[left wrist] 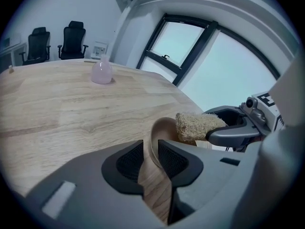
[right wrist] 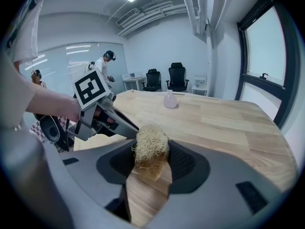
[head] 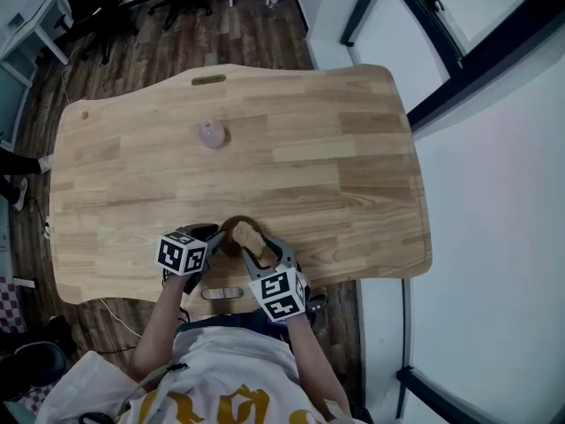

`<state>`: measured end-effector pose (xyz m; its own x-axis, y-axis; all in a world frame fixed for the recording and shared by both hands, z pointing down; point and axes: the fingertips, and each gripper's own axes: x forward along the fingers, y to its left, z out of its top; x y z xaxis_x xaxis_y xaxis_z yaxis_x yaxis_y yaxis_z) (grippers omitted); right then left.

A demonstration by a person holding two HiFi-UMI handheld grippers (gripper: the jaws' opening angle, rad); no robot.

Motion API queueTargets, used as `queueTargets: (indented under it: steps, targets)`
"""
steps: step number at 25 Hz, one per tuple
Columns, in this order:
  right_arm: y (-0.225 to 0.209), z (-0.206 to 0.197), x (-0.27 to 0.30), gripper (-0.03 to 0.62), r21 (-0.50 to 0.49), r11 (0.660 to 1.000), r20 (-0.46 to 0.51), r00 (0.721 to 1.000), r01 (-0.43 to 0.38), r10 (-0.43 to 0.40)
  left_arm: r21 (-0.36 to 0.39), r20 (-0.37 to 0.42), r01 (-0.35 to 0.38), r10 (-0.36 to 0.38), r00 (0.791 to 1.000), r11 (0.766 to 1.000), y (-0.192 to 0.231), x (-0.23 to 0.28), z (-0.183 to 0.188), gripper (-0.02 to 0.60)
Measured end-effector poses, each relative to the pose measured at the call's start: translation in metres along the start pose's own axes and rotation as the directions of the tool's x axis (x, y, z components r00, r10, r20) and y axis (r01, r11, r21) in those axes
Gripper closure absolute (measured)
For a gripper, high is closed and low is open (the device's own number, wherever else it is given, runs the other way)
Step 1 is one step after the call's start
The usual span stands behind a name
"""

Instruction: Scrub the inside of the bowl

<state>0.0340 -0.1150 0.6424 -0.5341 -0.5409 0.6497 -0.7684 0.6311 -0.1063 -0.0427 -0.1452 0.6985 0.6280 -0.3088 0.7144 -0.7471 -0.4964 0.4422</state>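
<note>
The sponge [right wrist: 150, 147] is pinched by the right gripper [right wrist: 151, 161]; the bowl [left wrist: 163, 129] is clamped rim-wise by the left gripper [left wrist: 150, 160]; it could be levered loose by hard scrubbing.

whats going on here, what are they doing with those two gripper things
A person is standing at the wooden table cleaning a small wooden bowl. The left gripper is shut on the bowl's rim and holds it tipped up on its side. The right gripper is shut on a fibrous scrubbing sponge and holds it at the bowl's opening. A small pink bottle stands untouched farther along the table.
</note>
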Motion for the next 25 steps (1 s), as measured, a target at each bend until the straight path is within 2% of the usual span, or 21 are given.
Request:
queueTargets:
  steps: [5,9,14,25]
  targets:
    - [-0.002,-0.004,0.001,0.410,0.000,1.000,-0.012,1.000,-0.009,0.009,-0.040,-0.021,0.038,-0.038,0.999,0.998,-0.004,0.004,-0.004,0.485]
    - [-0.005,-0.006,0.001,0.410,0.002,1.000,-0.017,1.000,-0.010,0.010,-0.070,0.004,0.017,-0.017,1.000,0.997,0.001,0.002,0.000,0.550]
    - [-0.002,-0.008,0.000,0.410,-0.002,1.000,-0.026,1.000,-0.015,0.015,-0.091,0.001,0.008,-0.008,1.000,0.996,0.001,-0.001,0.000,0.561]
    - [0.007,0.000,-0.010,0.410,-0.072,0.997,-0.055,0.998,-0.016,0.012,0.010,0.039,-0.020,0.019,0.999,1.000,-0.015,-0.017,0.023,0.561]
